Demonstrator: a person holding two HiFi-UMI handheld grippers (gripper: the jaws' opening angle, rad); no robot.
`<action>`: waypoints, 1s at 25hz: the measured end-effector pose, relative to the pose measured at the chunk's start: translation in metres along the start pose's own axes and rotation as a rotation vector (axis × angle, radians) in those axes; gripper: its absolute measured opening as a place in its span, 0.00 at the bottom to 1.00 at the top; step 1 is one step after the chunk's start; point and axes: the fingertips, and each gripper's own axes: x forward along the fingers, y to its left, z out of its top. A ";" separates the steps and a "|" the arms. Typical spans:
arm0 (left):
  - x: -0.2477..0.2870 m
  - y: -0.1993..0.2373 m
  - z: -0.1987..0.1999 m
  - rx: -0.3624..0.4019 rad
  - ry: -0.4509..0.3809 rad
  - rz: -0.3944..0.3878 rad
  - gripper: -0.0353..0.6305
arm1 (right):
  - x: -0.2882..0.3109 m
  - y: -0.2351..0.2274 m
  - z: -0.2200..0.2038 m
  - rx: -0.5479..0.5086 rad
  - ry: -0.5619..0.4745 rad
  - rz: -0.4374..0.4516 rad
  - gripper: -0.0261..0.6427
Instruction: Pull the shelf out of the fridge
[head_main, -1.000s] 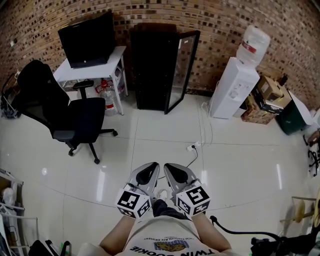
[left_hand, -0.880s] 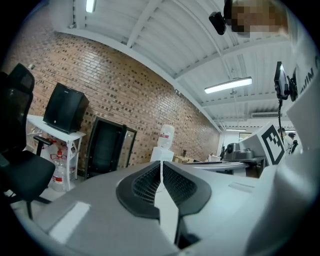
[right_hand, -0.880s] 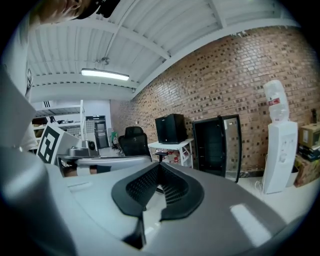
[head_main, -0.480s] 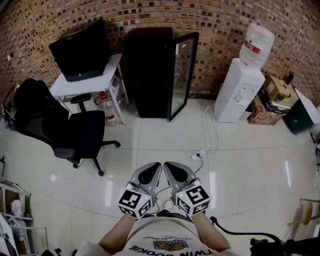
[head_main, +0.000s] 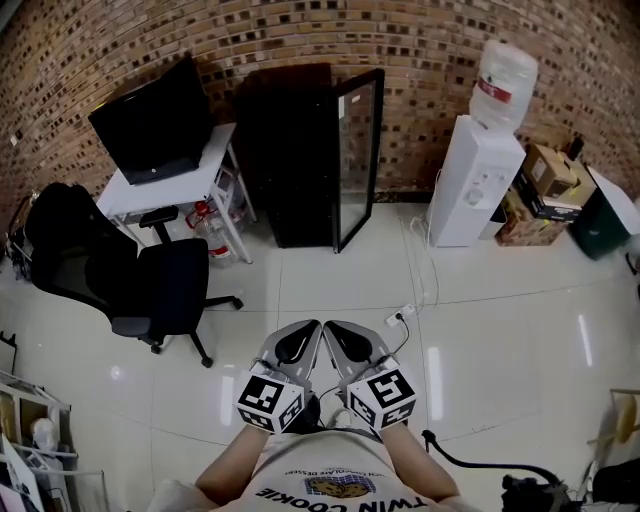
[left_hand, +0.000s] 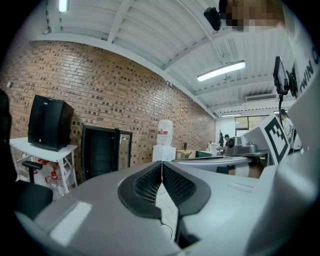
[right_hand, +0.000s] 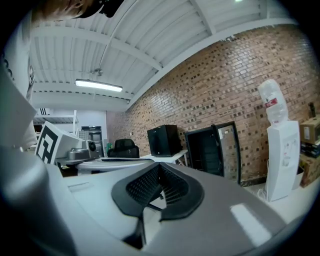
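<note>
The black fridge (head_main: 290, 160) stands against the brick wall at the far side of the room. Its glass door (head_main: 358, 150) is swung open to the right. The inside is dark, and no shelf can be made out in it. My left gripper (head_main: 308, 328) and right gripper (head_main: 332, 327) are held side by side close to my body, well short of the fridge. Both point toward it, shut and with nothing in them. The fridge (left_hand: 102, 152) shows small beyond the left gripper (left_hand: 161, 162) in the left gripper view. In the right gripper view the fridge (right_hand: 207, 150) lies beyond the right gripper (right_hand: 159, 165).
Left of the fridge a white desk (head_main: 215, 160) carries a black monitor (head_main: 150, 120), with bottles (head_main: 205, 215) under it. A black office chair (head_main: 150, 280) stands in front. On the right are a water dispenser (head_main: 478, 180) and cardboard boxes (head_main: 545, 180). A power strip (head_main: 400, 315) and its cable lie on the glossy floor.
I have moved forward across the floor: the fridge and desk sit nearer and larger. Both grippers have stayed shut and side by side in front of me.
</note>
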 end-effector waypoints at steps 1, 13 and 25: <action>0.004 0.002 -0.001 0.002 0.003 0.001 0.05 | 0.002 -0.002 0.000 -0.001 0.002 0.000 0.05; 0.058 0.072 -0.009 -0.073 0.008 -0.020 0.05 | 0.078 -0.047 0.001 -0.016 0.045 -0.028 0.05; 0.122 0.231 0.009 -0.127 0.002 -0.064 0.05 | 0.244 -0.085 0.014 -0.029 0.087 -0.082 0.05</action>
